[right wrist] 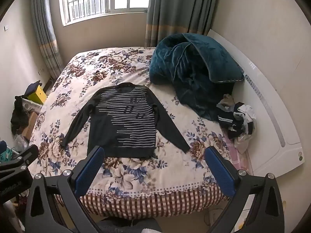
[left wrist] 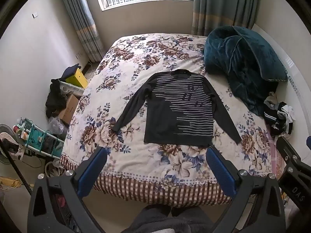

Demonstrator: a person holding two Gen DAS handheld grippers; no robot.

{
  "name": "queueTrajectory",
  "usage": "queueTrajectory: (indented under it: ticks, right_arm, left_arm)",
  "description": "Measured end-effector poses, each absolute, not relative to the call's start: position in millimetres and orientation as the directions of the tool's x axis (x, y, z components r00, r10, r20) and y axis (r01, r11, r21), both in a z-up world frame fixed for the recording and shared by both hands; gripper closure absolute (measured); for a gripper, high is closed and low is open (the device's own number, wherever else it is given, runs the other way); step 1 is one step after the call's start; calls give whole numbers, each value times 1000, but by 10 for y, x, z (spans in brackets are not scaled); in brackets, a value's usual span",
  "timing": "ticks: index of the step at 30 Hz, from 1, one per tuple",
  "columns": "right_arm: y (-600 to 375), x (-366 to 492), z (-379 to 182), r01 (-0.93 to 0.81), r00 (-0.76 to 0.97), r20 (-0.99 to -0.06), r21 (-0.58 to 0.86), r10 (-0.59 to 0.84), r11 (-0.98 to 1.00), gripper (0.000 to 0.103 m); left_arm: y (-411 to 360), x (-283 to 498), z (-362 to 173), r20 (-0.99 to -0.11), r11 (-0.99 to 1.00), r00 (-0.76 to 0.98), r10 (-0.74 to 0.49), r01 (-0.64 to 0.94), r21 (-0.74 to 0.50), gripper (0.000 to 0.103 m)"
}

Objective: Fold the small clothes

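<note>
A dark long-sleeved sweater [left wrist: 175, 108] [right wrist: 124, 120] with pale stripes lies flat on the floral bed [left wrist: 136, 161] [right wrist: 136, 176], face up, collar toward the window, both sleeves spread out to the sides. My left gripper [left wrist: 156, 152] hangs above the bed's near edge, short of the sweater's hem, open with nothing between its blue pads [left wrist: 91, 172]. My right gripper [right wrist: 153, 151] is likewise held over the near edge, just short of the hem, open and empty. The right gripper's body shows at the right edge of the left wrist view.
A rumpled teal blanket [left wrist: 241, 64] [right wrist: 194, 71] fills the bed's far right corner. A heap of small dark and white clothes [left wrist: 279, 116] [right wrist: 237, 118] lies by the right side. Boxes, a yellow bin [left wrist: 76, 77] and a cluttered rack [left wrist: 37, 136] stand on the floor at left.
</note>
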State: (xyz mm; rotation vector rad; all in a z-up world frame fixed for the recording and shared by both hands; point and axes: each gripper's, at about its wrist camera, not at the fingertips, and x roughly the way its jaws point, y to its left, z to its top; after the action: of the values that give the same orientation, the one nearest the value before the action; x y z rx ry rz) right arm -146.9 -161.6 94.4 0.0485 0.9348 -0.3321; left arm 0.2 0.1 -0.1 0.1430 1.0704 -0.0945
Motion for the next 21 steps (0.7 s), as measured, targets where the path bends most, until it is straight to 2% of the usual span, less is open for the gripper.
queueTrajectory:
  ticks: [21]
  right_arm:
    - [-1573, -1407, 1032, 299, 550, -793, -106, -262, 948, 0]
  left_arm:
    - [-31, 35, 4, -878, 988, 479, -7, 138, 67, 0]
